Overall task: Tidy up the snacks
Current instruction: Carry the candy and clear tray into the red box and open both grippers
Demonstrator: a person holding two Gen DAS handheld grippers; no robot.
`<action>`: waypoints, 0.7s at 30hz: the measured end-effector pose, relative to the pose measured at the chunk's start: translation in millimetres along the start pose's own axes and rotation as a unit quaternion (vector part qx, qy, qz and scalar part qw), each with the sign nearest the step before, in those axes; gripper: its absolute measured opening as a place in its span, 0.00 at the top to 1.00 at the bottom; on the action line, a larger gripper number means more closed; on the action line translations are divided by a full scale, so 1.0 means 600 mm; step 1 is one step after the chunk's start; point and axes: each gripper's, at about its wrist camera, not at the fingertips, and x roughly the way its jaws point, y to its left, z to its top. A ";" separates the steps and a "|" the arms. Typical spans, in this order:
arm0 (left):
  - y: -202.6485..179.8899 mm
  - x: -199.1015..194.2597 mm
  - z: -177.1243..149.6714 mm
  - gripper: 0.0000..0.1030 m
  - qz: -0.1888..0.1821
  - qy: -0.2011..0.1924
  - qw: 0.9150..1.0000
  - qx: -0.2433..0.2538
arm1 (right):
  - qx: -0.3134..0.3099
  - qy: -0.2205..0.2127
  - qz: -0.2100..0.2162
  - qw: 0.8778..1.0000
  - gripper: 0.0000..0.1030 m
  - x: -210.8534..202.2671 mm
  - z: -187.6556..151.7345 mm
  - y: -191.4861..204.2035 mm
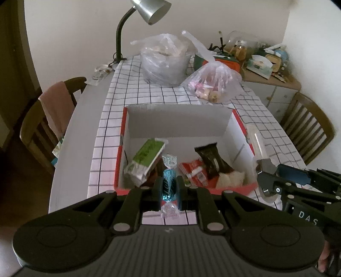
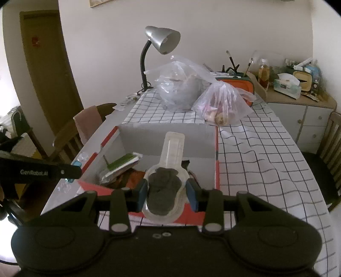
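Note:
A blue wrapped candy (image 1: 169, 185) with clear twisted ends is pinched in my left gripper (image 1: 169, 187), which hangs over the near edge of the red-and-white cardboard box (image 1: 238, 125). Inside the box lie a green packet (image 1: 147, 156), a dark brown bar (image 1: 212, 162) and a red packet (image 1: 192, 169). My right gripper (image 2: 167, 191) is shut on a clear plastic spoon-shaped pack (image 2: 164, 189) with a dark snack inside, held above the near side of the same box (image 2: 216, 162). In the left wrist view the right gripper (image 1: 268, 170) shows at the right edge; the left gripper (image 2: 72, 170) reaches in from the left.
Beyond the box on the checked tablecloth (image 1: 132, 85) stand two clear plastic bags (image 1: 164, 61) (image 1: 213, 83) with food and a silver desk lamp (image 1: 153, 10). Wooden chairs (image 1: 40, 125) (image 1: 309, 127) flank the table. A cluttered cabinet (image 2: 298, 93) stands at the back right.

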 end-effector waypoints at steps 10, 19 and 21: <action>-0.008 0.081 0.055 0.88 0.018 0.020 1.000 0.005 | 0.001 0.022 -0.007 1.000 0.63 0.075 0.035 -0.033; -0.006 0.161 0.066 0.88 0.033 0.051 0.998 0.014 | -0.013 0.054 -0.011 0.998 0.63 0.157 0.043 -0.044; -0.005 0.176 0.066 0.88 0.034 0.060 0.998 0.015 | -0.019 0.062 -0.012 0.998 0.63 0.173 0.041 -0.041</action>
